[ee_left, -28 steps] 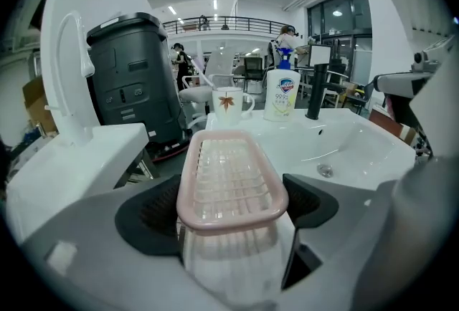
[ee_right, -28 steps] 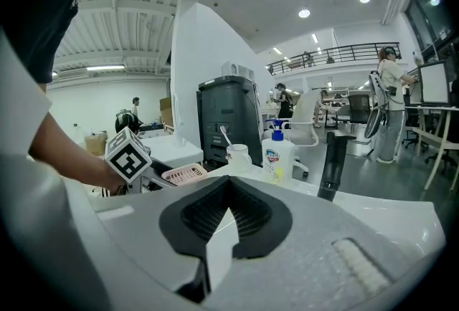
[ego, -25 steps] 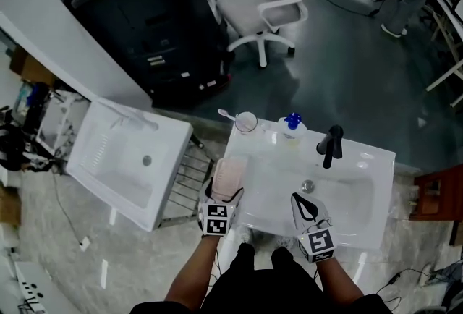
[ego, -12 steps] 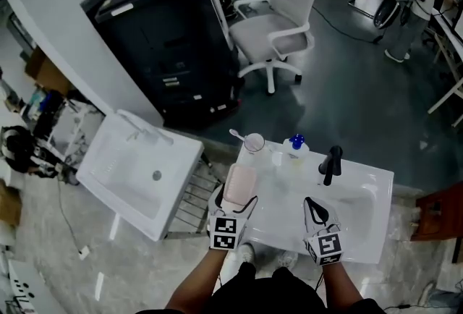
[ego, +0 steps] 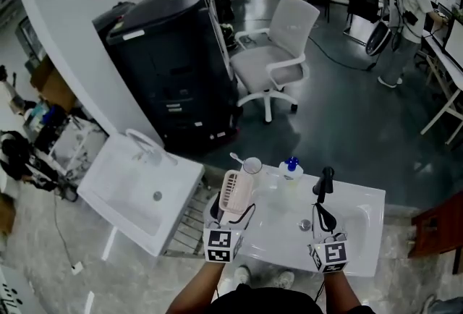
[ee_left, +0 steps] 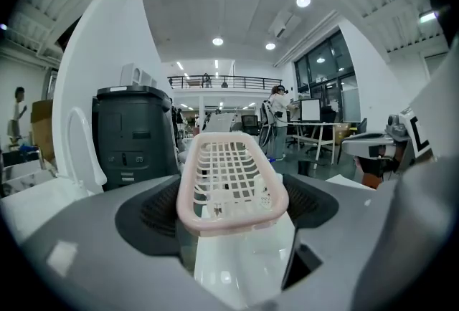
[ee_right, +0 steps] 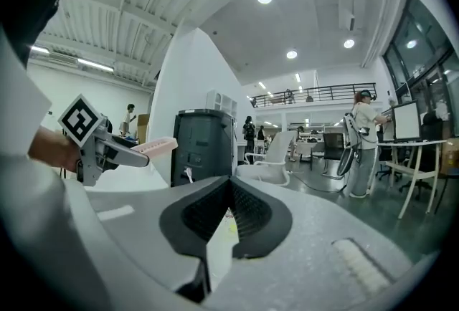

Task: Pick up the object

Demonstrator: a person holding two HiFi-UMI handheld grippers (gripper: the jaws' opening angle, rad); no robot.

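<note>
The object is a pink slotted plastic basket (ego: 236,192). My left gripper (ego: 230,214) is shut on its near rim and holds it up above the left end of the white basin counter (ego: 362,233). In the left gripper view the basket (ee_left: 231,177) juts out level from between the jaws, with my left gripper (ee_left: 233,229) clamped on its end. My right gripper (ego: 320,213) hovers over the basin just before the black faucet (ego: 323,182). Its jaws (ee_right: 231,186) meet with nothing between them. In the right gripper view the basket (ee_right: 152,147) shows off to the left.
A clear cup (ego: 251,165) with a white spoon and a blue-capped bottle (ego: 291,168) stand at the counter's back edge. A second white sink (ego: 137,189) and a wire rack (ego: 189,215) lie left. A black cabinet (ego: 170,66) and white office chair (ego: 275,59) stand beyond.
The head view has tilted up toward the room. The left gripper has lifted the basket off the counter's edge. The right gripper has moved forward toward the faucet.
</note>
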